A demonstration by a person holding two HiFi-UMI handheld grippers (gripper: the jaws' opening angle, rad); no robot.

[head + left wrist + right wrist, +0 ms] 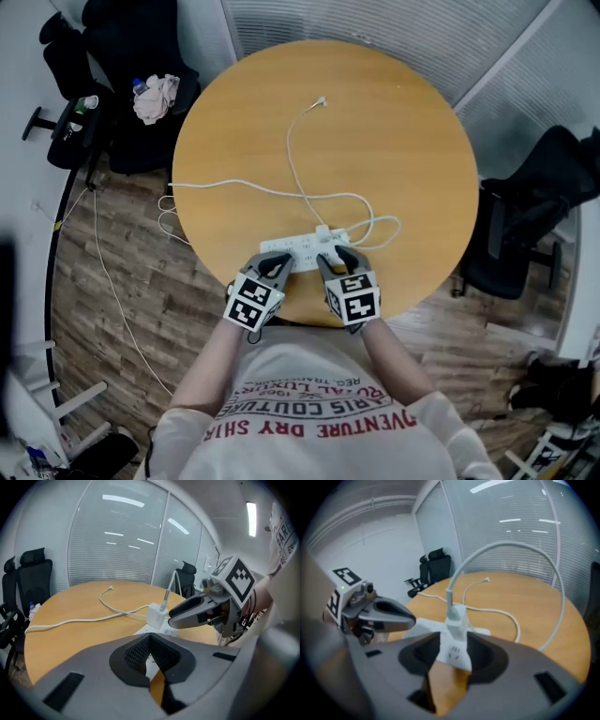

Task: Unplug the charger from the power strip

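Observation:
A white power strip (295, 249) lies near the front edge of the round wooden table (394, 141). A white charger (325, 233) stands plugged into it, and its thin cable (292, 155) runs toward the far side. My right gripper (335, 255) is open, with the strip's end (454, 653) between its jaws and the charger (455, 616) just beyond. My left gripper (275, 261) sits over the strip's left part. Its jaw tips meet in the left gripper view (150, 639), with a bit of the strip (143, 630) showing below. That view also shows the charger (157, 615) and the right gripper (180, 613).
The strip's thick cord (225, 186) leaves over the table's left edge to the wood floor. Black office chairs stand at the back left (131, 56) and at the right (530, 216). Glass walls with blinds close off the far side.

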